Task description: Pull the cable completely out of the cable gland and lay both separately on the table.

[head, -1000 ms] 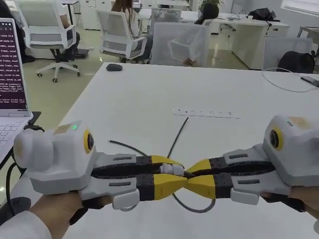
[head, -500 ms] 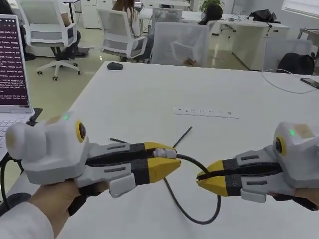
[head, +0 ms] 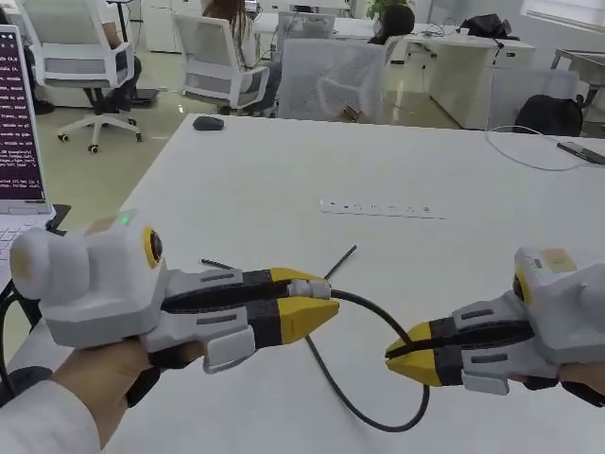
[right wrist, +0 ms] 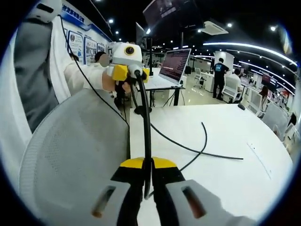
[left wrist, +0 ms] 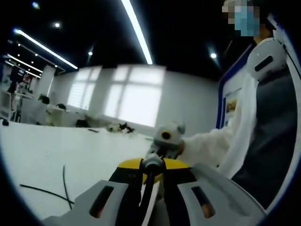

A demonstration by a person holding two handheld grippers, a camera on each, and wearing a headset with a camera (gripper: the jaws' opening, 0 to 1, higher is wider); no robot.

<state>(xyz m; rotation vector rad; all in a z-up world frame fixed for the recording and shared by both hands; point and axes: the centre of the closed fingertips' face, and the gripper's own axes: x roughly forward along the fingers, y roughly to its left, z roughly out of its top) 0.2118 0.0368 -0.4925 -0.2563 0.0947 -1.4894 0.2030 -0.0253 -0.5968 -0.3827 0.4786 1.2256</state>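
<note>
Pinched tight in the left gripper (head: 326, 305), above the table (head: 284, 180): a pale cable gland (head: 319, 289), with black cable (head: 373, 307) running out of it. Nipped farther along by the closed right gripper (head: 390, 356), well apart. Beyond that, slack looping on the white top. Open room ahead up to a power strip (head: 378, 209); left edge near.

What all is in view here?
Black round cable: one, black, strung between both grippers, slack on table.
Pale plastic cable gland: one, whitish, at left gripper's tip.
White table: one, white, under everything.
Flat white power strip: one, white, mid-table.
Dark computer mouse: one, dark, far edge.
Open laptop: one, dark screen, far left.
White office chairs: several, white, beyond table.
Left gripper: one, yellow-grey, fingers shut on gland.
Right gripper: one, yellow-grey, fingers shut on cable.
</note>
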